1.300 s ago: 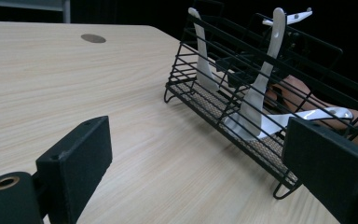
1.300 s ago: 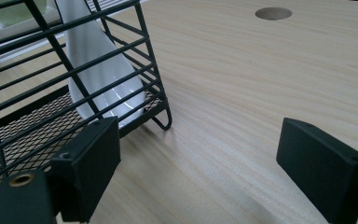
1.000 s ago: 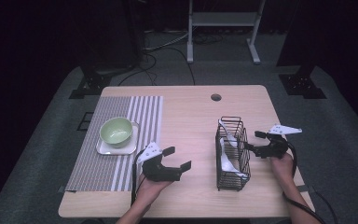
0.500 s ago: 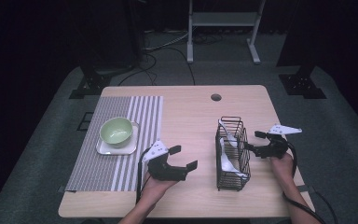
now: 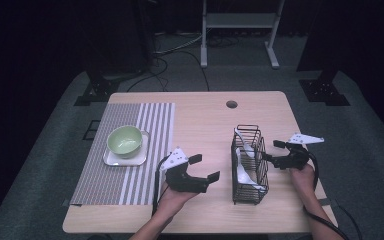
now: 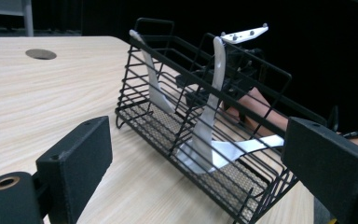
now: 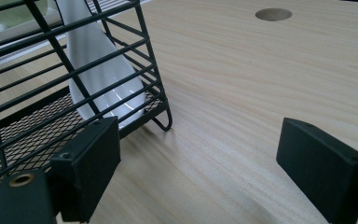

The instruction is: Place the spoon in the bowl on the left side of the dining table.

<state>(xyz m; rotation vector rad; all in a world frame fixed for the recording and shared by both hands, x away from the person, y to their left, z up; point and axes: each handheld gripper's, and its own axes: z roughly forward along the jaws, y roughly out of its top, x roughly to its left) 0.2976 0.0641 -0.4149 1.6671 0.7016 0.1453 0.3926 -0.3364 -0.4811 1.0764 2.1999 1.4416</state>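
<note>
While both pairs of jaws gape wide and hold nothing, the left gripper [image 5: 200, 174] faces the wire basket [image 5: 250, 192] of white spoons [image 6: 205, 135] and the right gripper [image 5: 274, 152] sits beside it; a careless reach could tip the basket.

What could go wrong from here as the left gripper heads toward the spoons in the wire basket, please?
The wire basket looks light and stands free on the table, so a nudge from the open left gripper could slide or tip it. The white spoons lean behind close bars, so the fingers might catch on wire. The right gripper sits open just beside the basket, not gripping it, so it may not steady it.
</note>
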